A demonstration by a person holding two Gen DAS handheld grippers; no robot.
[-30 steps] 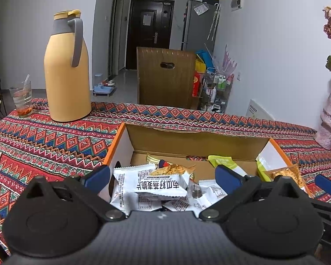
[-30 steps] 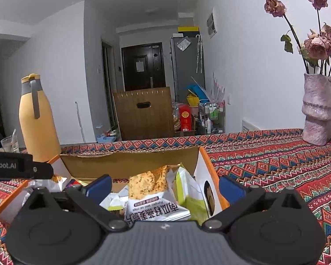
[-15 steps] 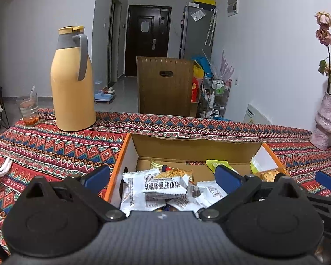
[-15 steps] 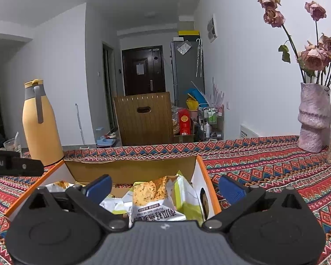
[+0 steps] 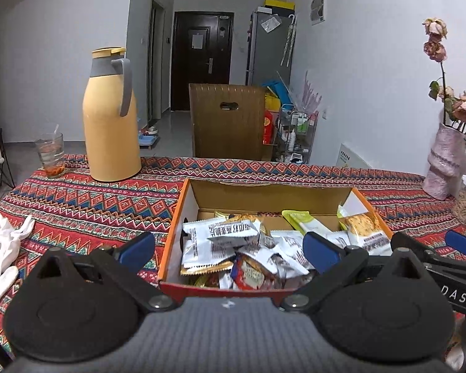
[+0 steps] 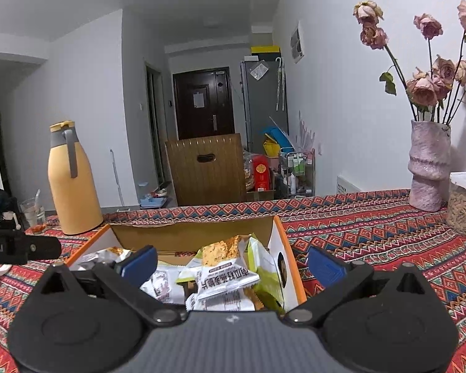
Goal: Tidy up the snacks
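Both grippers hover level at the near side of the snack box point(image 5: 177, 227). Left gripper point(image 5: 230, 248) and right gripper point(image 6: 233, 264) stand wide apart, holding nothing.

We are in a lived-in home, at a dining table point(image 5: 77, 199) under a patterned woven cloth. A yellow thermos jug point(image 5: 111, 118) and a drinking glass point(image 5: 50, 154) stand on it, with a pink vase of dried roses point(image 6: 429, 164) and a jar of seeds point(image 6: 464, 203). Beyond we see a wooden chair point(image 6: 205, 168), a fridge point(image 6: 264, 99), a cluttered trolley point(image 5: 296, 133) and a dark entrance door point(image 5: 202, 59) down the hallway.
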